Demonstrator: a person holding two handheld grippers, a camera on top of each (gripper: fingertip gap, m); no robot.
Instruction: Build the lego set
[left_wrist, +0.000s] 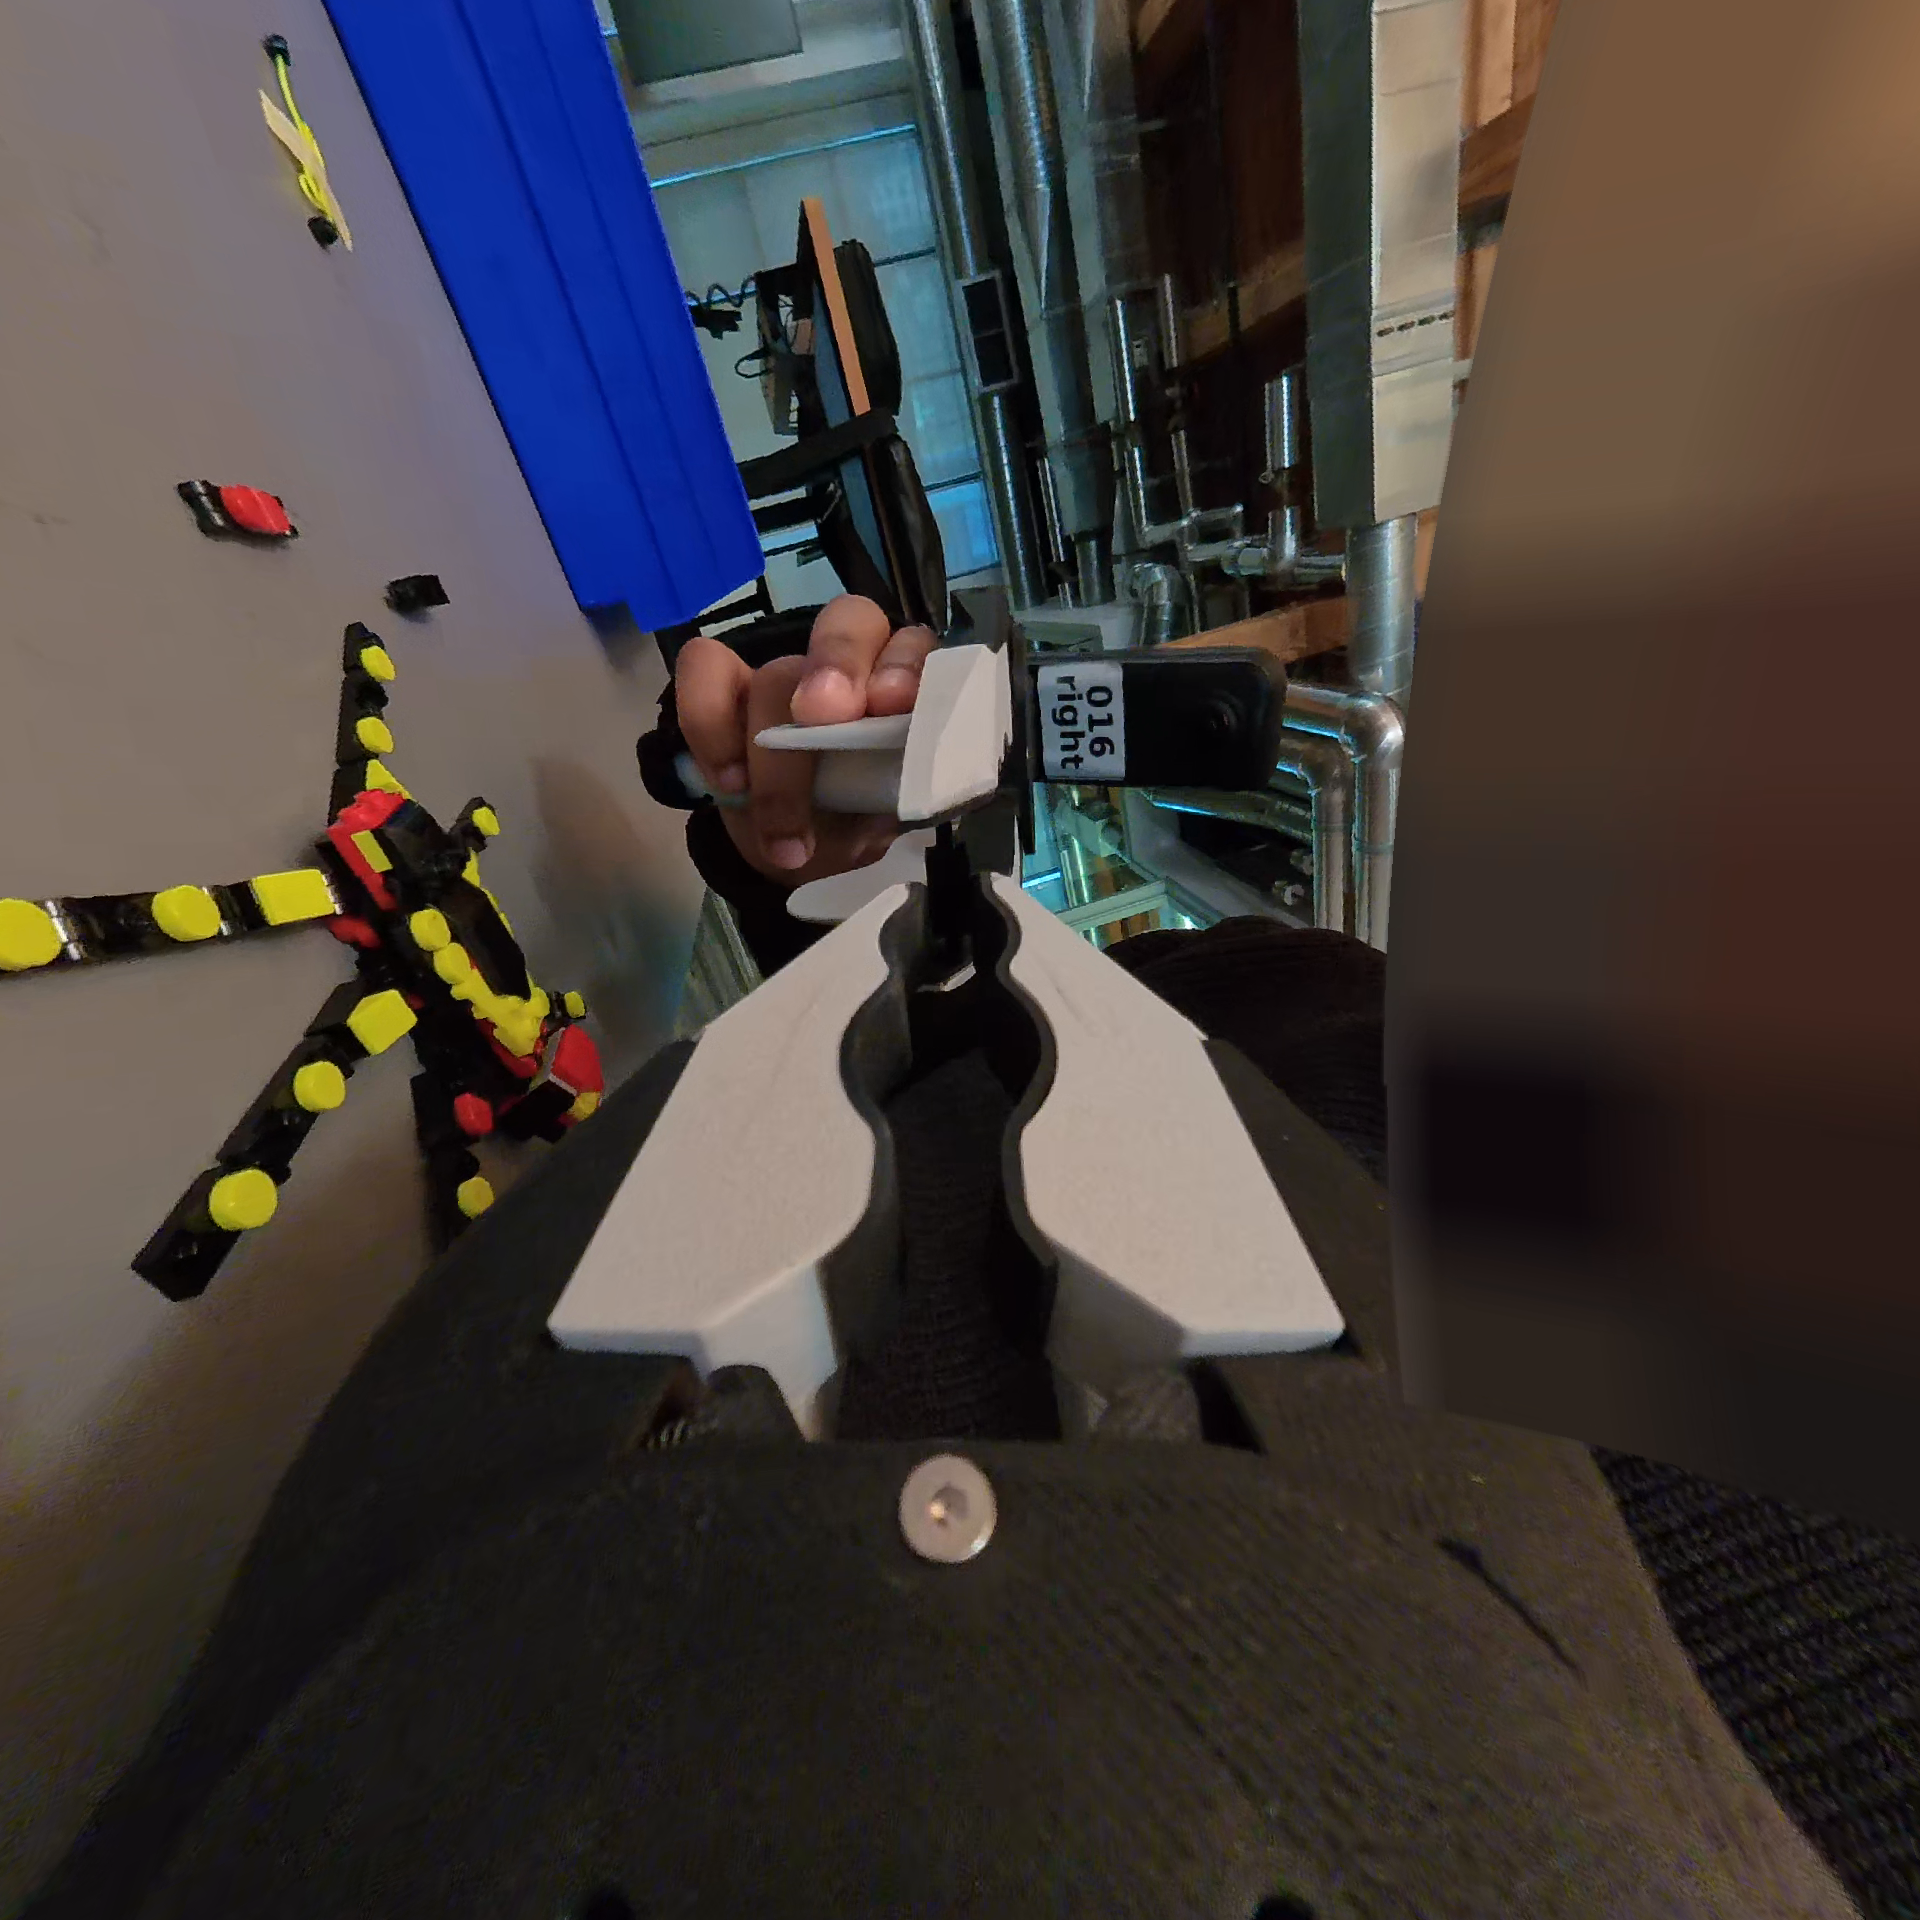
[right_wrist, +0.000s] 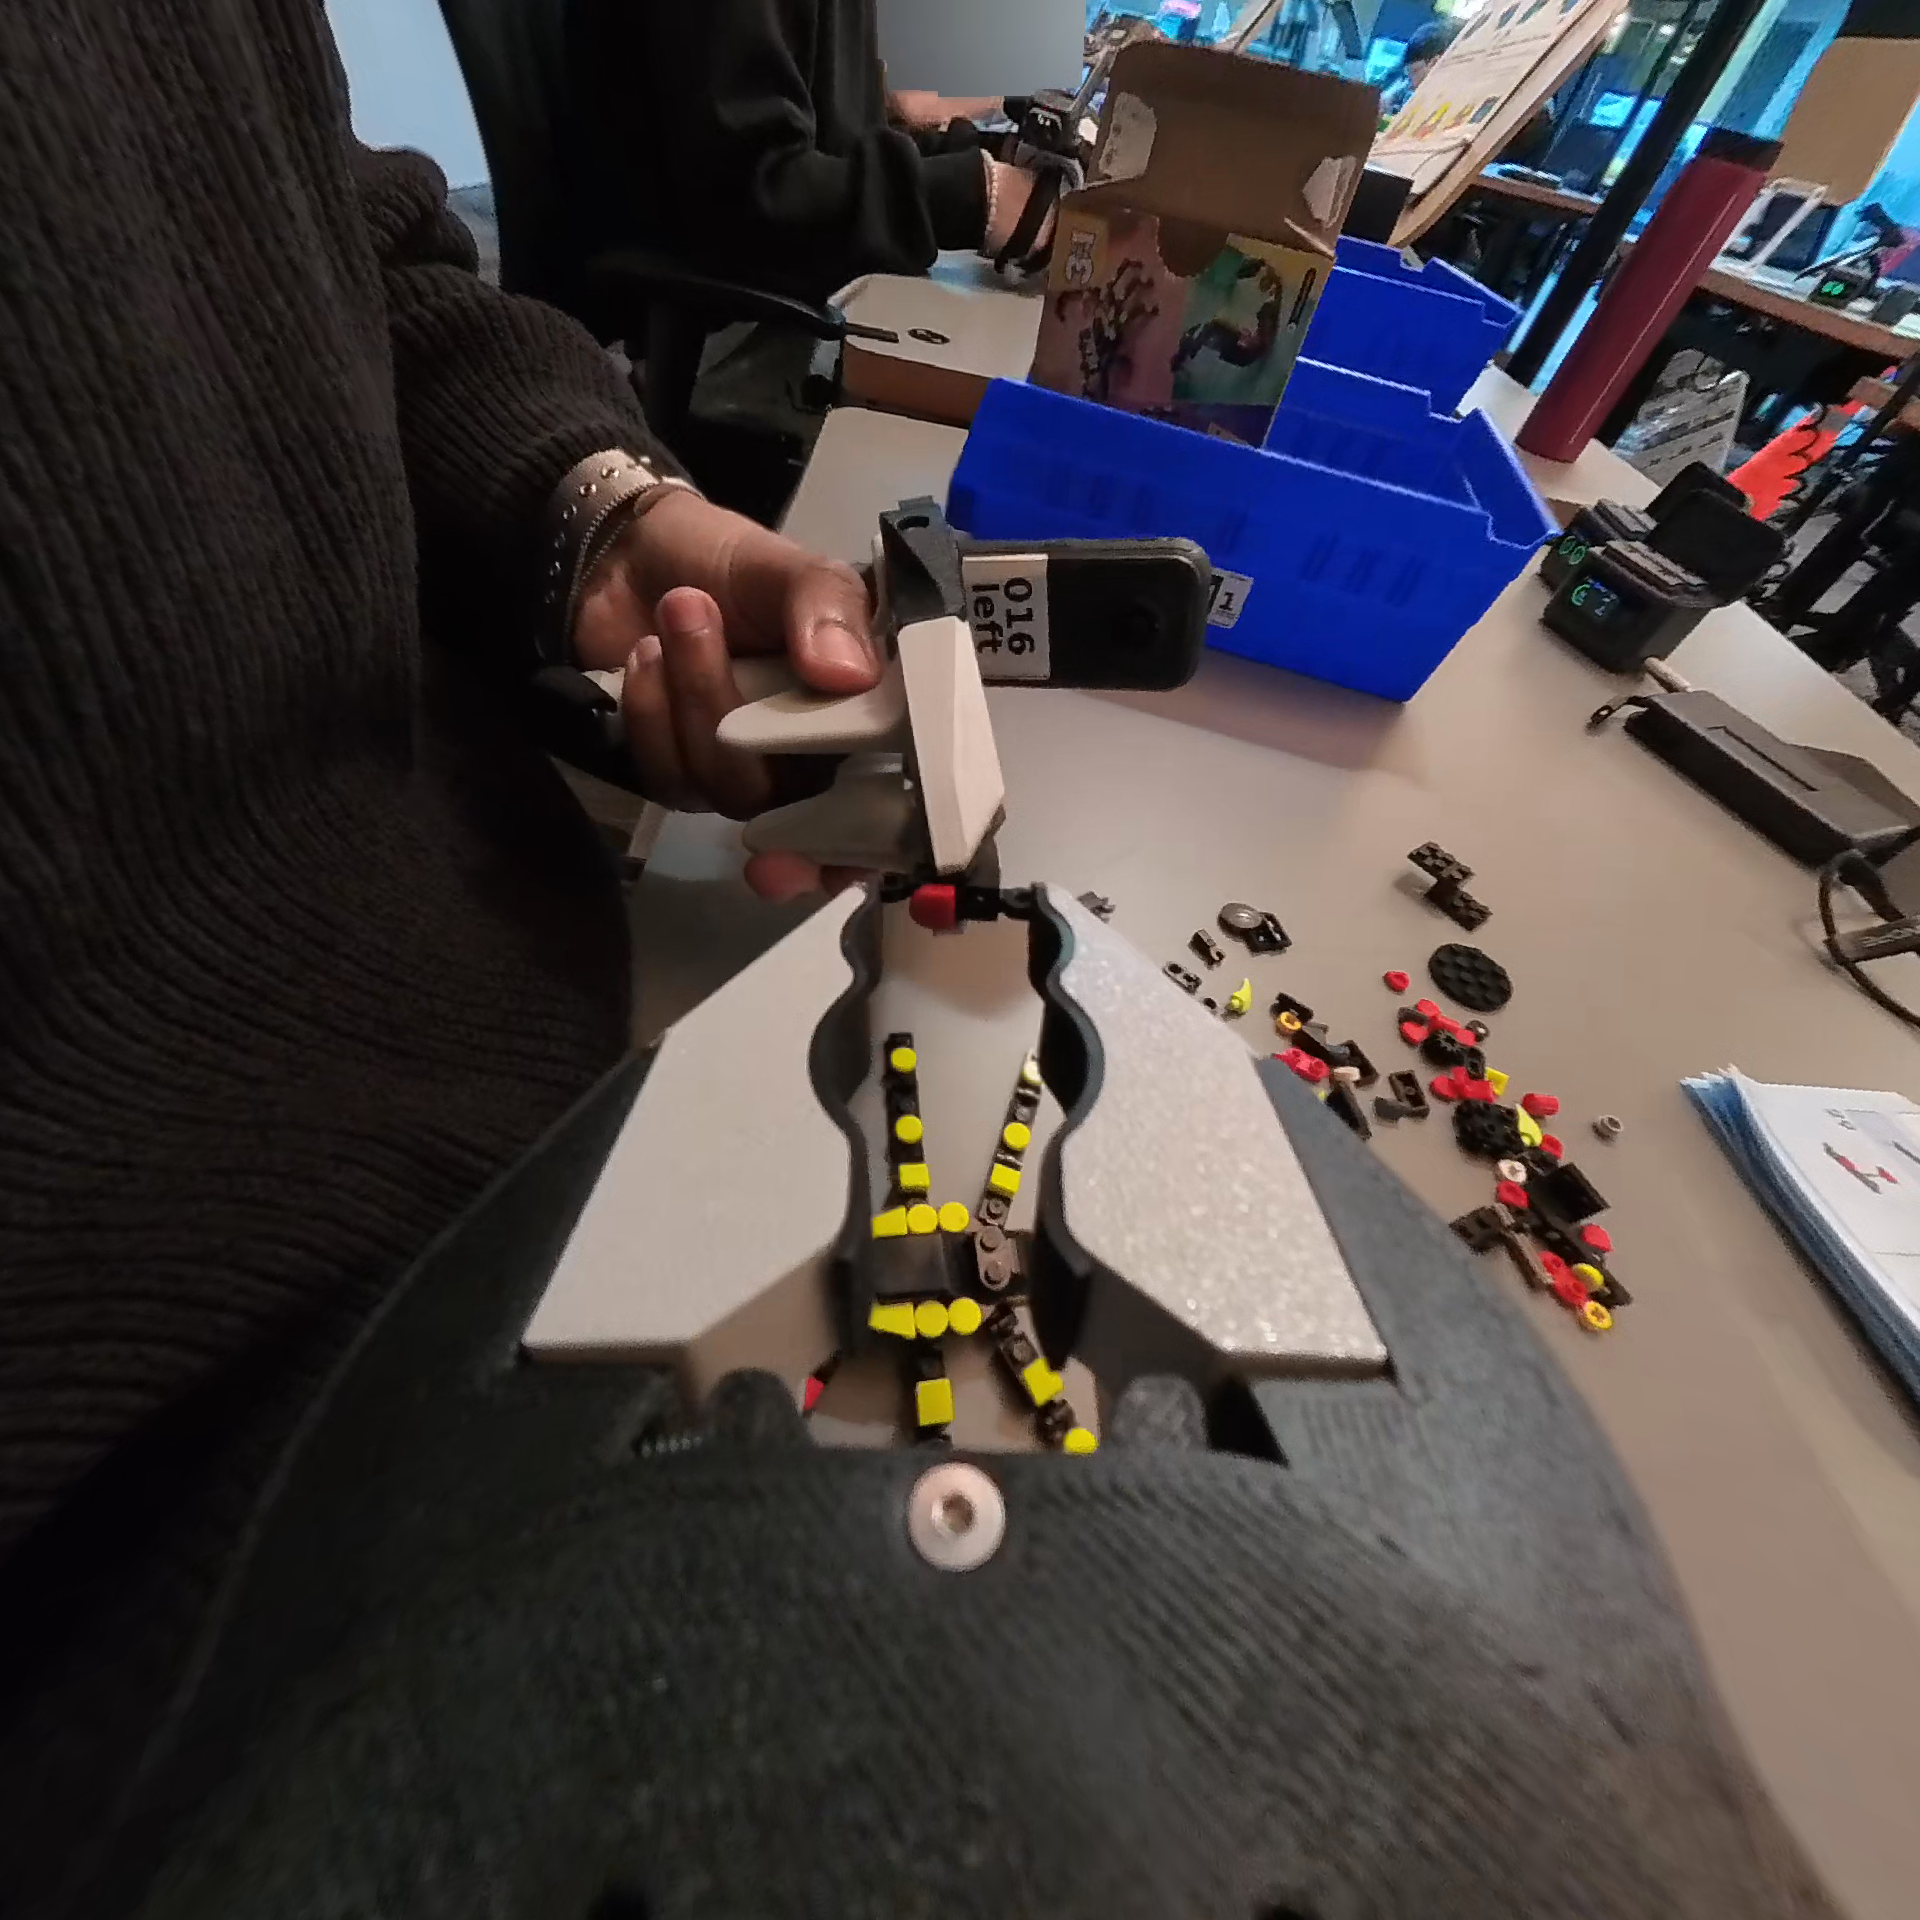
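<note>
Both grippers, left gripper (left_wrist: 951, 935) and right gripper (right_wrist: 951, 904), have their fingers closed on one small black-and-red sub-assembly (right_wrist: 935, 904). You are joining parts; next, press squarely.

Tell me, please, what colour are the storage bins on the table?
Blue bins; the right wrist view shows them best.

A workshop or lab: bare metal ducts (left_wrist: 1049, 312) overhead, blue bins (right_wrist: 1299, 520) and battery chargers (right_wrist: 1652, 592) beyond the tongs, more workbenches (right_wrist: 1797, 301) behind.
</note>
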